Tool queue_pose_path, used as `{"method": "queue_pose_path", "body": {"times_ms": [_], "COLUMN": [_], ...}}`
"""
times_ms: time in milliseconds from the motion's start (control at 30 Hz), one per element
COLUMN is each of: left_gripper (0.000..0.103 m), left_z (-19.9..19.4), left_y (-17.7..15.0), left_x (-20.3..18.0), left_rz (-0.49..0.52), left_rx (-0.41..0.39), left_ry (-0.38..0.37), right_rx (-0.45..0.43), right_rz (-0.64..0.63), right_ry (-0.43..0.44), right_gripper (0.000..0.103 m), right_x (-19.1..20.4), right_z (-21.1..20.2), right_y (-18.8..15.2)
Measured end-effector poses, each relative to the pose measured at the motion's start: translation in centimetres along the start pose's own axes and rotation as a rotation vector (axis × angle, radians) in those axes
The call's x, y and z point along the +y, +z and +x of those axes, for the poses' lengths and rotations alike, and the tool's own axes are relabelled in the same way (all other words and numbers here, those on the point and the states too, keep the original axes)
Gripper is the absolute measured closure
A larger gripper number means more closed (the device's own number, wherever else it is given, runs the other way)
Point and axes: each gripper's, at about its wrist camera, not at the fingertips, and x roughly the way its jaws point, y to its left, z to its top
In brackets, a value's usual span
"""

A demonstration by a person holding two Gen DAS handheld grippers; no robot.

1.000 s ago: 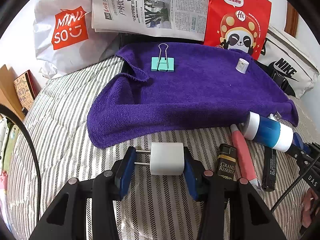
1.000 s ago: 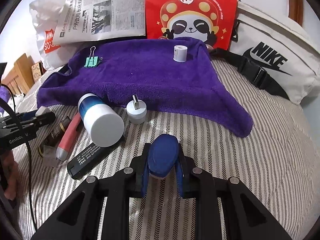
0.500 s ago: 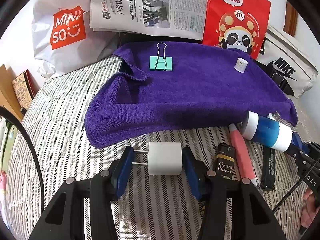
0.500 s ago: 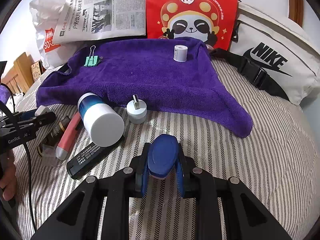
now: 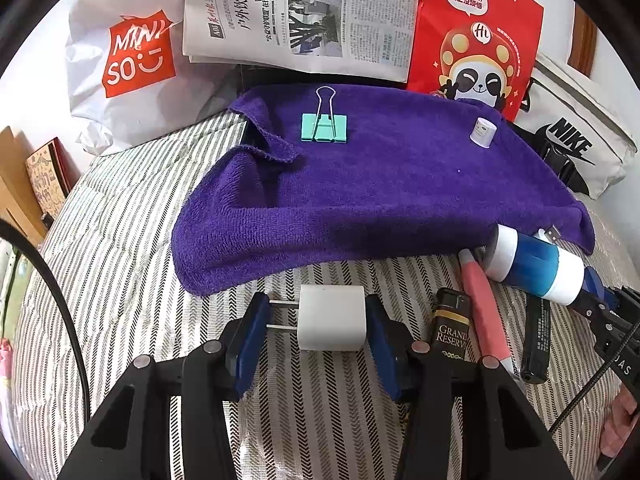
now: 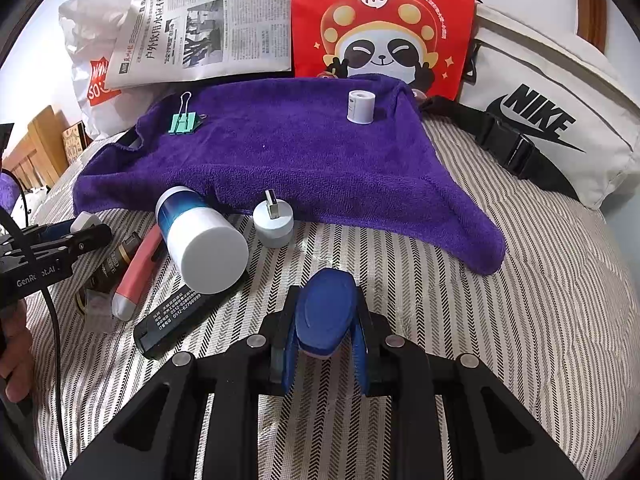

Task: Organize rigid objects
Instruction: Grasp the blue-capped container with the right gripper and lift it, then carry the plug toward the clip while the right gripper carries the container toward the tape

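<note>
My left gripper [image 5: 320,325] clamps a white charger [image 5: 331,323] just above the striped bed [image 5: 120,248], near the purple towel [image 5: 380,192]; its prongs point left. My right gripper [image 6: 325,334] is closed on a blue clip [image 6: 325,316], long axis pointing away from me.

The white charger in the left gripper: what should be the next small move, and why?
Probably carry it forward onto the purple towel. The left gripper grips the charger just short of the towel's edge, and a clip and a small roll already lie there.
</note>
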Motion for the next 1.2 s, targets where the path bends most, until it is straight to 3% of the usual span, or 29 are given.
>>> {"method": "queue_pose_path", "body": {"times_ms": [133,333,667,767,1200], "left_gripper": [0.061,0.061,0.061,0.061,0.061], "left_z": [-0.1,-0.7,-3.9,-4.3,0.6], "left_y": [0.1,0.3,2.8,4.5,9.6], "left_x": [-0.1,-0.2,0.6,0.6,-0.4], "left_rz": [0.004,0.028,0.002,-0.003,0.001], "left_rx": [0.002,0.048,0.017,0.002,0.011], "left_ry": [0.014,0.014,-0.040,-0.057,-0.061], "right_rx": [0.002,-0.018,-0.034,-0.059,-0.048], "right_rz": [-0.014,-0.150,-0.067,-0.070,-0.105], "right_ry": [-0.002,-0.051,0.076,0.061,0.041], "right_gripper": [0.081,0.081,0.081,0.081,0.081], "right_x": [0.1,1.0,-1.4,-1.8,-2.9], "right_z": [-0.1,-1.4,-3.7,-3.7,-1.4], "right_y": [0.1,0.3,3.7,5.2,9.3]}}
